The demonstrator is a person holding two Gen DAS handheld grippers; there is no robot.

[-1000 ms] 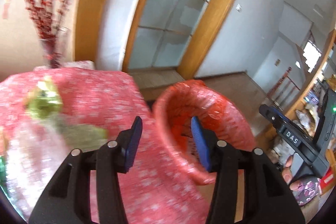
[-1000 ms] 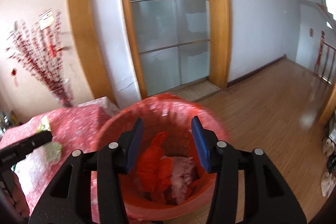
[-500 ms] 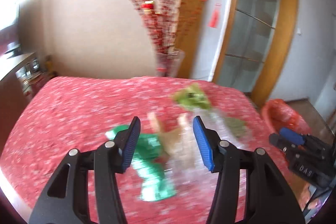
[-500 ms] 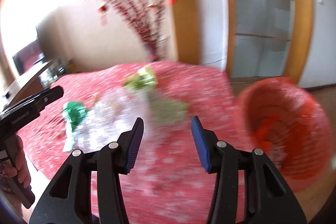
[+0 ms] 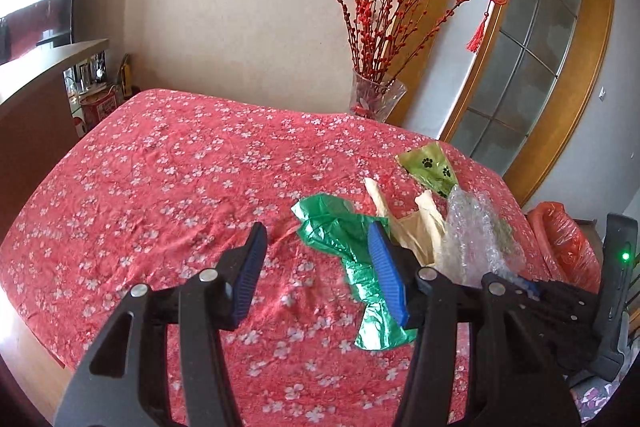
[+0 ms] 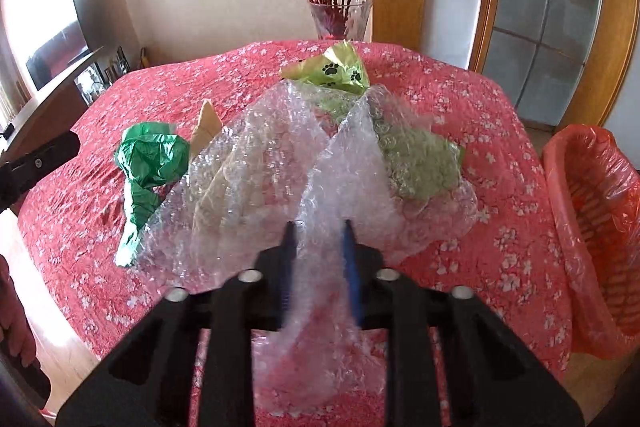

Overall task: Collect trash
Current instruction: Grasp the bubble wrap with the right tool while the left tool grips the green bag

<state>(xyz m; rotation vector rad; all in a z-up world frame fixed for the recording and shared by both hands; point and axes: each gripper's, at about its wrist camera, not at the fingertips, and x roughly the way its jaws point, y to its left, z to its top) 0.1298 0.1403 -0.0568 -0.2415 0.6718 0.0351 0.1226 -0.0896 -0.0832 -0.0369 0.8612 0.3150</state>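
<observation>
Right now my right gripper (image 6: 318,259) is closing its jaws, and the near edge of the bubble wrap (image 6: 304,163) sits between the blue pads, which are blurred. My left gripper (image 5: 316,269) stands released, nothing between its fingers (image 5: 250,267); it hangs over the tablecloth (image 5: 160,187) with its right pad at the edge of the dark green bag (image 5: 340,231). Further out, the bubble wrap spreads across the middle of the table, partly covering a beige bag (image 6: 208,123) and a light green bag with paw prints (image 6: 336,71) toward the far side. The dark green bag lies left of the wrap. Beyond the table's right edge stands the red-lined trash basket (image 6: 600,211). At the far edge a glass vase (image 6: 340,19) holds red branches.
</observation>
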